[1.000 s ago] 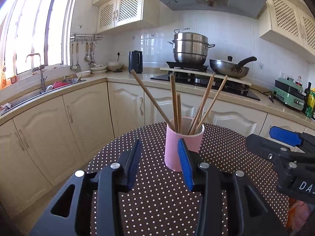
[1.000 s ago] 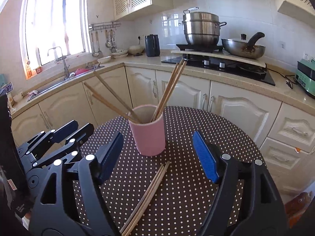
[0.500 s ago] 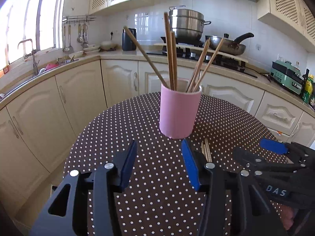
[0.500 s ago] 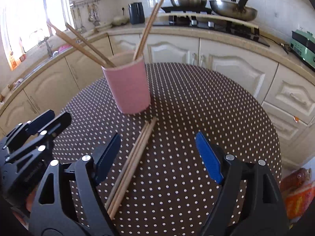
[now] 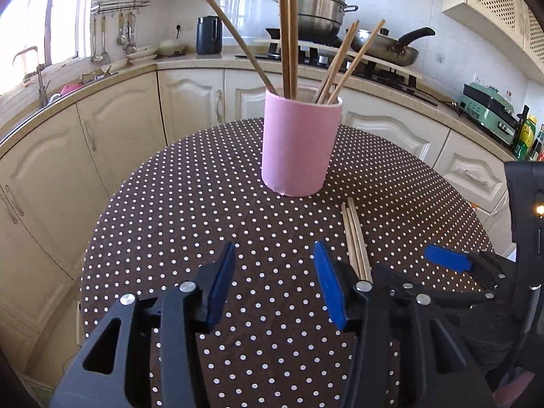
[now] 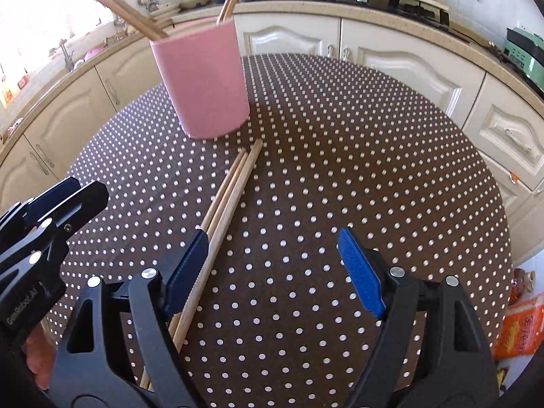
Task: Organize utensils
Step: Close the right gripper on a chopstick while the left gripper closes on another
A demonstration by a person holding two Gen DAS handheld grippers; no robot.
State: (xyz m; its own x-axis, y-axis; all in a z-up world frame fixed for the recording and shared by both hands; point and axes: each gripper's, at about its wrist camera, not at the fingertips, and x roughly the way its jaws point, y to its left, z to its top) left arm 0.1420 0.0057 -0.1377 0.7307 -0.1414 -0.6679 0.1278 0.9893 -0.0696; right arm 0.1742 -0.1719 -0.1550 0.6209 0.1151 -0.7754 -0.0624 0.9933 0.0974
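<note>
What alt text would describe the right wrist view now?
The open right tool hovers low over a dotted table, loose chopsticks running under its left finger. A pink cup with more chopsticks stands beyond; the left tool shows at the left edge.

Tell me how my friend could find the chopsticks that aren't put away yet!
Look at the round table with the brown polka-dot cloth and find the pink cup standing on it. Just in front of the cup, a small bundle of loose chopsticks lies flat on the cloth. The other chopsticks stand upright inside the cup; these lie down.
</note>
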